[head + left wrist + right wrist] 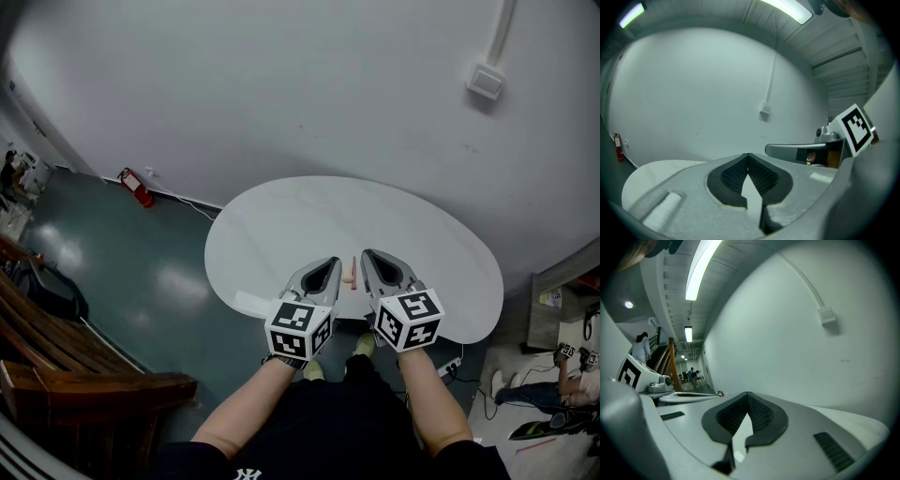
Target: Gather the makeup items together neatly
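While we hover over the desk (281, 225), our left tool (335, 261) and right tool (367, 253) are both clenched empty, with the makeup items (351, 273) lying on the desk between their tips.

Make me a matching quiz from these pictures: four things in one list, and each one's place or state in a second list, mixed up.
Things
1. extinguisher
2. wall box
3. makeup items
4. left gripper

Place or state
A. shut, nothing in it
B. on the table
C. on the floor, by the wall
D. high on the wall

Pairs: 1-C, 2-D, 3-B, 4-A
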